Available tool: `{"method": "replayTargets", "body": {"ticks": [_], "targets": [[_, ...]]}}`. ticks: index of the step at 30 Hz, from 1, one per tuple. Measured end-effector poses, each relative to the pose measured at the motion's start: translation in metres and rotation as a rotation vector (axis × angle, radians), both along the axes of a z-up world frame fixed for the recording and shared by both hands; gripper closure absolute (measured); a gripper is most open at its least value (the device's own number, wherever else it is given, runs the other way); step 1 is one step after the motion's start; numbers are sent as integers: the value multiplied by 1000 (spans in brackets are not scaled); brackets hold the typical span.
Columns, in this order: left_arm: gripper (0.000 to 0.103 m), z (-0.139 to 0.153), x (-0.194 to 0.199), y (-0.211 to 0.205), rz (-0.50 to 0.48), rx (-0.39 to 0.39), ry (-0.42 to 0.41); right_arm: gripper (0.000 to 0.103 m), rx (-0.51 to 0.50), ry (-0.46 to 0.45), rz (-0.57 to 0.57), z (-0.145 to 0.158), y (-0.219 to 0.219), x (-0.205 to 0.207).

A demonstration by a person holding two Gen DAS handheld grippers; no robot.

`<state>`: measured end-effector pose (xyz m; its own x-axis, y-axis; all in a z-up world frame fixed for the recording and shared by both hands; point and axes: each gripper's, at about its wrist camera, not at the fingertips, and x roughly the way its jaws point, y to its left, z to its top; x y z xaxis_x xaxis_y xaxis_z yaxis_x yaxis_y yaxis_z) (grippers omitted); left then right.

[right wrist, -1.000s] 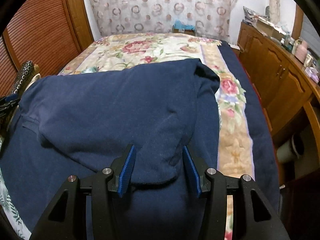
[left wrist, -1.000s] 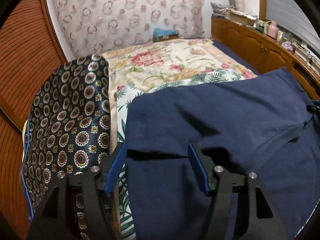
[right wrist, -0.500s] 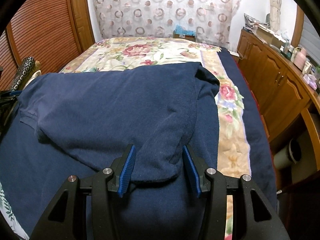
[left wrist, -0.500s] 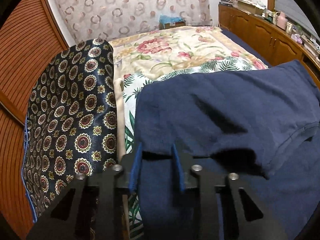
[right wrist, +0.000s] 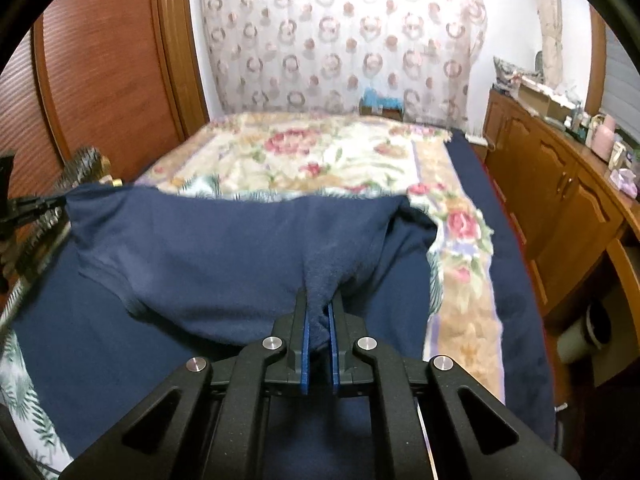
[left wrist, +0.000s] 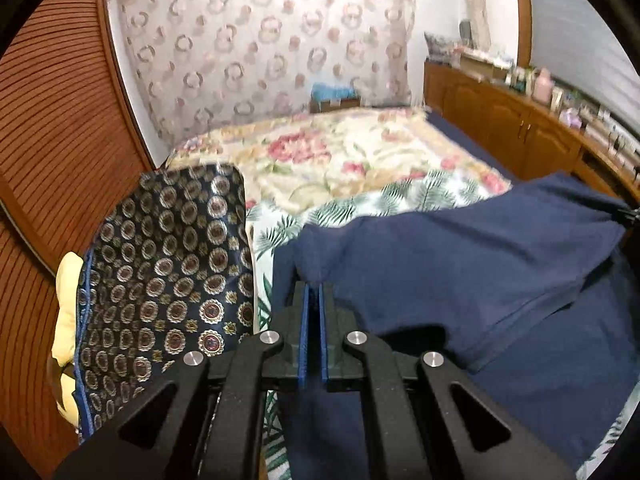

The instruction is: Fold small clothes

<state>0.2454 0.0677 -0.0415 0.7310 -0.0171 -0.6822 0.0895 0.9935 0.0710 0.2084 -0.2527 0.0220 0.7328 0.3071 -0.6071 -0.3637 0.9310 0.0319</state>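
**Both grippers pinched the navy garment on the bed**

The bed (left wrist: pixel 360 160) filled a bedroom with a ring-patterned curtain (left wrist: pixel 260 48) at its far end and slatted wooden panelling (left wrist: pixel 52 128) on the left. Beside that panelling lay a dark medallion-print cloth (left wrist: pixel 168 272) over something yellow, close to the garment's left edge but apart from it, where a sideways swing could brush it.

The navy garment (left wrist: pixel 460 264) lay across the near part of the floral bedspread, over a palm-leaf sheet (left wrist: pixel 360 208). The left gripper (left wrist: pixel 313 292) was clamped on a bunched corner at the garment's left side, its blue pads pressed nearly together with cloth rising from the tips. The right gripper (right wrist: pixel 319 312) was clamped likewise on a gathered tuck of the same fabric at the right side. Held at two matching points, the upper layer hung taut between them, probably so it could be carried over as one straight fold.

To the right ran a wooden cabinet (right wrist: pixel 560 200) cluttered with small items on top, well clear of the cloth.
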Motion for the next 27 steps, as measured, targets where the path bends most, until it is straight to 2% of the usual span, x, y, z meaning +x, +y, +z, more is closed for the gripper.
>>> {"method": "replayTargets", "body": {"ticks": [6, 14, 20, 27], "targets": [[98, 22, -28, 3, -3, -42, -72, 96, 43, -52, 4, 17, -10, -19], [98, 38, -79, 11, -8, -78, -138, 96, 59, -97, -7, 25, -22, -67], [98, 33, -122, 13, -22, -85, -147, 96, 49, -101, -1, 20, -31, -110], [98, 13, -159, 14, -19, -93, -130, 96, 26, -82, -12, 12, -42, -146]]}}
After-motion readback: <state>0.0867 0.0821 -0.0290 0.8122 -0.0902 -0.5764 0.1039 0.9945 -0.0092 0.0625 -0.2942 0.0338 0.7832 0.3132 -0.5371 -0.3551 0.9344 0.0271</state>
